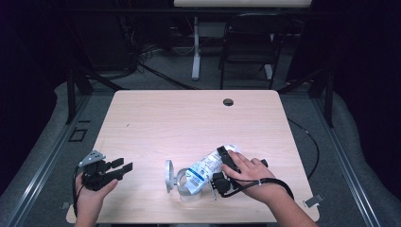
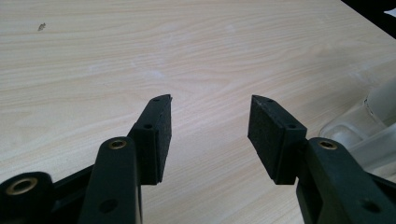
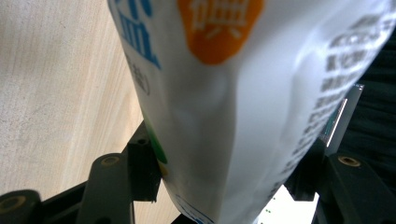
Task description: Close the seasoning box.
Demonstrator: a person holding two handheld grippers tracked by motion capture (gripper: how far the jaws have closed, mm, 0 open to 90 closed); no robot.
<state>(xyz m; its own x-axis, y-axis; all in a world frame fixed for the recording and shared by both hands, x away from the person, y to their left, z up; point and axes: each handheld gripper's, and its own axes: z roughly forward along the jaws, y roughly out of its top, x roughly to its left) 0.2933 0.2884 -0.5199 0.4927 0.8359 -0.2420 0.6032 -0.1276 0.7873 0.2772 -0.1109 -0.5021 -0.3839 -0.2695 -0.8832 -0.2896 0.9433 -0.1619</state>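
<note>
High view shows the wooden table (image 1: 156, 118), and near its front edge a white printed pouch (image 1: 208, 165) lies with its lower end inside a clear jar (image 1: 189, 187) that rests on its side. Right gripper (image 1: 222, 165) is clamped on the pouch. Left gripper (image 1: 120, 169) hovers well apart, jaws spread, nothing between them.
</note>
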